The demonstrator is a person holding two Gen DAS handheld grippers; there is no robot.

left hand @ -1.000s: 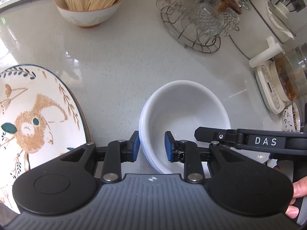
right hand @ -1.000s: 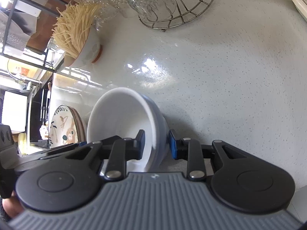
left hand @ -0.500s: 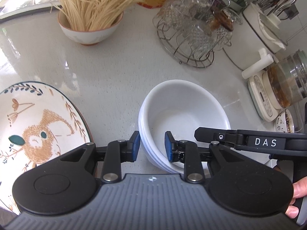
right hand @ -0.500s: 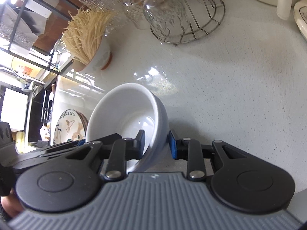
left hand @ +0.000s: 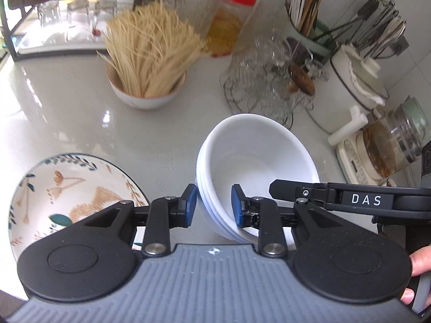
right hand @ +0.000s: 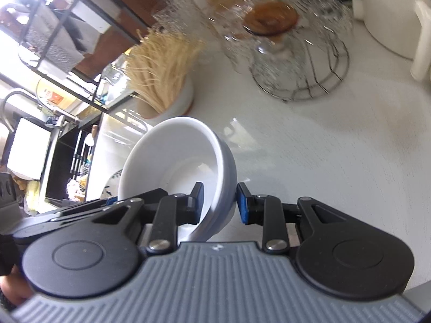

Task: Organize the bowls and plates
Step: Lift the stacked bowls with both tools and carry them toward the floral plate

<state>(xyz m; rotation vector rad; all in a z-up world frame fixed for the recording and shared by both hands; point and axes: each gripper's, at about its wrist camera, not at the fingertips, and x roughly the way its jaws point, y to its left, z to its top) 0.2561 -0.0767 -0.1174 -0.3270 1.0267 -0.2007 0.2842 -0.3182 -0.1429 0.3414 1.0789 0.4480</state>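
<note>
White bowl stack [left hand: 256, 158] held tilted above countertop [left hand: 67, 113], rim pinched both sides: left gripper [left hand: 212, 204] on near-left wall, right gripper [right hand: 219, 202] on opposite wall. Patterned plate [left hand: 67, 188] flat on counter, left of stack. Noodle bowl [left hand: 146, 91] and glass rack [left hand: 269, 86] behind.

Two grippers: left [left hand: 212, 206], right [right hand: 218, 202]. One stack of white bowls [left hand: 256, 161], about three rims showing; exact count unclear. One painted plate [left hand: 67, 188]. One bowl of noodles [left hand: 146, 86]. One red-lidded jar [left hand: 229, 24]. One wire rack [left hand: 266, 86] of glassware, pieces too blurred to count. Three glasses [left hand: 75, 18] on a tray at the back. One chopstick holder [left hand: 307, 24]. One utensil caddy [left hand: 382, 29]. One white pot [left hand: 355, 80]. One glass kettle [left hand: 390, 145] on a base.
</note>
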